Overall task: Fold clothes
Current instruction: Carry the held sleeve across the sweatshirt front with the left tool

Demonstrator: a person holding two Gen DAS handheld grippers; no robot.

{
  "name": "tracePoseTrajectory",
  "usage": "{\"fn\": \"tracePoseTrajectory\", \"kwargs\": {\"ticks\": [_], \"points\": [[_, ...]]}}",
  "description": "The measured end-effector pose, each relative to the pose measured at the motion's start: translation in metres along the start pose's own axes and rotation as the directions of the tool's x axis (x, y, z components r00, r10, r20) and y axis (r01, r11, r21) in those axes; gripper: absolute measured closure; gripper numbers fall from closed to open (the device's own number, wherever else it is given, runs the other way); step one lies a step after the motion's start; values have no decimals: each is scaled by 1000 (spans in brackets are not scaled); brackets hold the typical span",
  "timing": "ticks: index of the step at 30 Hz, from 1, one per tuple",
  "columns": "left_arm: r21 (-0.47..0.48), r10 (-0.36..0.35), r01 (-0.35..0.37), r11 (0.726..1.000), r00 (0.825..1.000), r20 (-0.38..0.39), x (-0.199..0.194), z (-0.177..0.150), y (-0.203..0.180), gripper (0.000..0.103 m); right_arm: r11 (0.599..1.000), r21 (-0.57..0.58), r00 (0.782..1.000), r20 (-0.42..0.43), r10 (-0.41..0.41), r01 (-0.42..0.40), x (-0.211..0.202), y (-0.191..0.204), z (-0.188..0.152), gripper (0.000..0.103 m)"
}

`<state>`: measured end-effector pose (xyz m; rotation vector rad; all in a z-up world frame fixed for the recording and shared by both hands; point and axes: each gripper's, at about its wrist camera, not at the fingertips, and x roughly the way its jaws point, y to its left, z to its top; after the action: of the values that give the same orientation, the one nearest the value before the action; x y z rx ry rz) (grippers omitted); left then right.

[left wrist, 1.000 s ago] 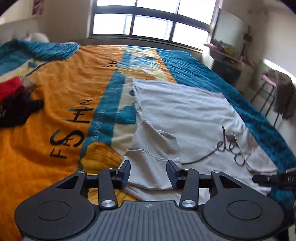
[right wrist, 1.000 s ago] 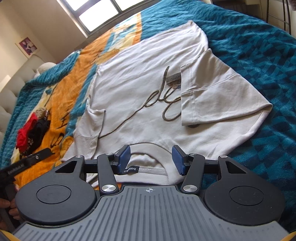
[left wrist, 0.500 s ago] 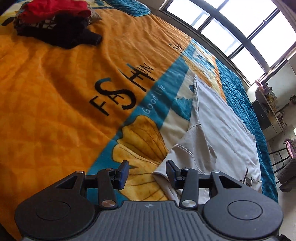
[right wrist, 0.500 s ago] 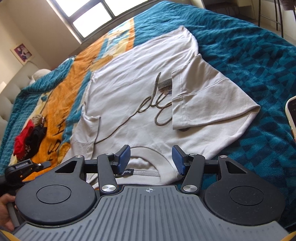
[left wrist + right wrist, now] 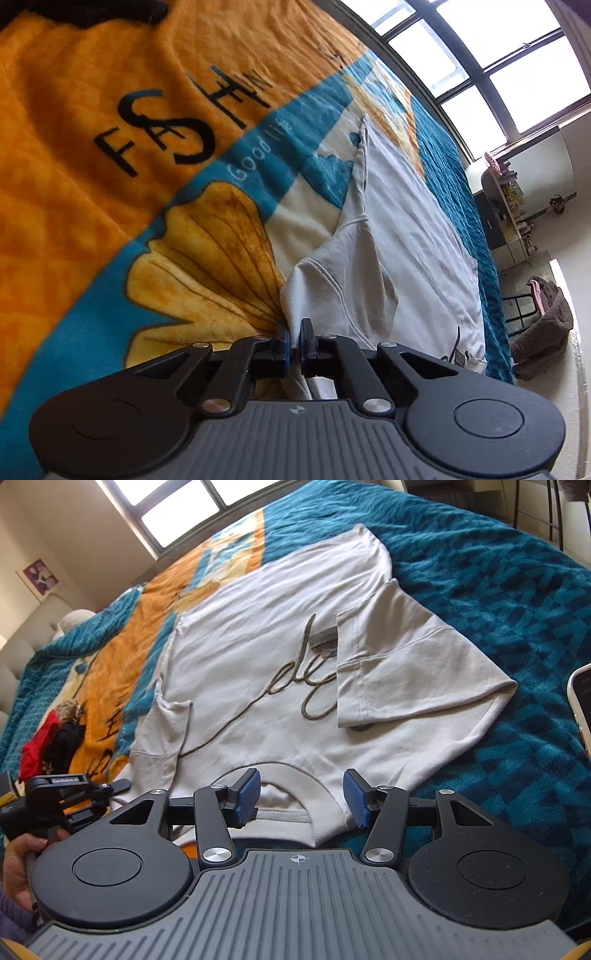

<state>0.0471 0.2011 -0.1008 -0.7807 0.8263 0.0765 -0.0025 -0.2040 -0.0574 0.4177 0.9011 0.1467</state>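
Note:
A pale grey T-shirt with looping script lies flat on the bed, collar nearest me. Its right sleeve is folded in over the chest. In the left wrist view the other sleeve bunches up at the shirt's near corner. My left gripper is closing its jaws there, and the pads pinch the sleeve's edge. From the right wrist view that gripper sits at the shirt's left shoulder, held by a hand. My right gripper hovers open over the collar, holding nothing.
An orange and teal blanket covers the bed. A red and black clothes pile lies at its far left. A phone rests at the right edge. Beyond the bed stand a chair with a brown garment and a shelf.
My left gripper rolled, sank toward the shirt's left sleeve and closed its jaws on the sleeve edge. The right gripper stayed put and open over the collar.

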Motion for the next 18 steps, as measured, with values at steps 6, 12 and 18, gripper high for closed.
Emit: {"fn": "tracePoseTrajectory", "kwargs": {"ticks": [6,12,18], "points": [[47,159,-161,986,986,49,-10,-14,-6,87,1000,9,1000,-10,-3,3,5,-5,0,47],[268,117,-159,950,979,166,-30,-14,-45,85,1000,-15,1000,2,10,-10,2,-4,-2,47],[381,80,-108,918,993,87,29,-1,-81,86,1000,-9,1000,-12,22,-22,7,-7,-2,47]]}}
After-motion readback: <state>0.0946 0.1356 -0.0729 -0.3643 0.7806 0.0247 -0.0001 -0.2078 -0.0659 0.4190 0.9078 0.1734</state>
